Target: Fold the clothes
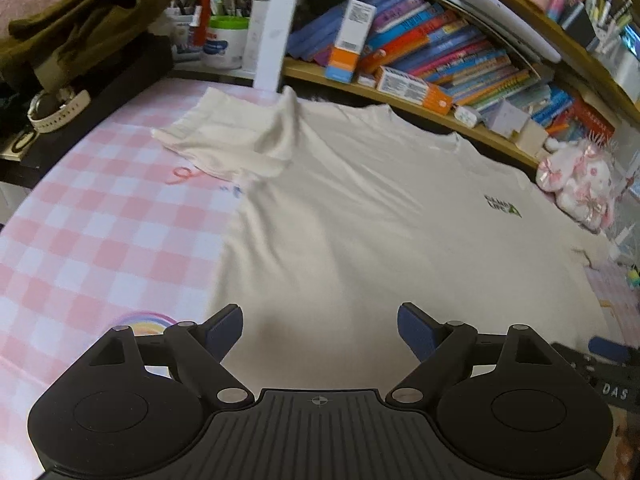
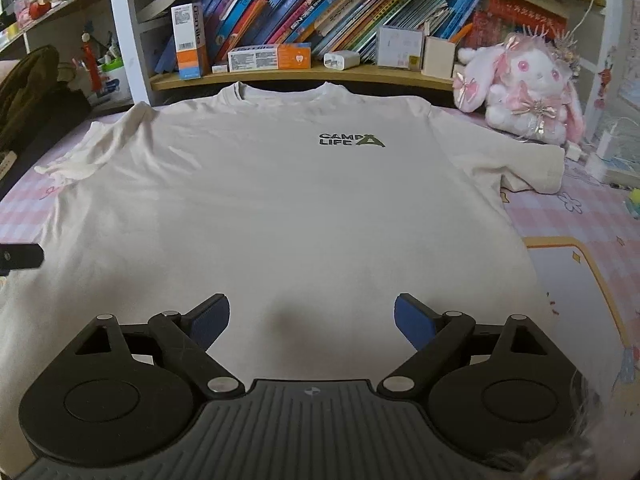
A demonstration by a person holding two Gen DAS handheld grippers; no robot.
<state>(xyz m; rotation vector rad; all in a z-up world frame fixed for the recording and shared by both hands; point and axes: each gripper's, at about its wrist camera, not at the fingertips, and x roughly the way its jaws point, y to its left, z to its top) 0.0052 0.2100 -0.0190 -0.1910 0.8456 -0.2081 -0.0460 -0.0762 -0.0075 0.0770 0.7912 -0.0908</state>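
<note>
A cream T-shirt [image 2: 288, 208] with a small dark "CAMP LIFE" print [image 2: 350, 140] lies spread face up on a pink-and-white checked table cover [image 1: 92, 232], collar toward the bookshelf. Its left sleeve [image 1: 236, 140] is rumpled and partly bunched up; its right sleeve [image 2: 520, 164] lies out flat. My left gripper [image 1: 320, 330] hovers open over the shirt's lower left part [image 1: 360, 220], nothing between its blue pads. Above the lower middle of the shirt my right gripper [image 2: 312, 322] stands open and empty too. In the left wrist view the right gripper's tip [image 1: 608, 350] shows at the right edge.
A shelf of books [image 2: 320, 12] and boxes runs along the back edge. A white-and-pink plush rabbit [image 2: 528, 84] sits at the back right beside the right sleeve. Dark olive clothing [image 1: 76, 20] and a white watch [image 1: 56, 110] rest on a black ledge at left.
</note>
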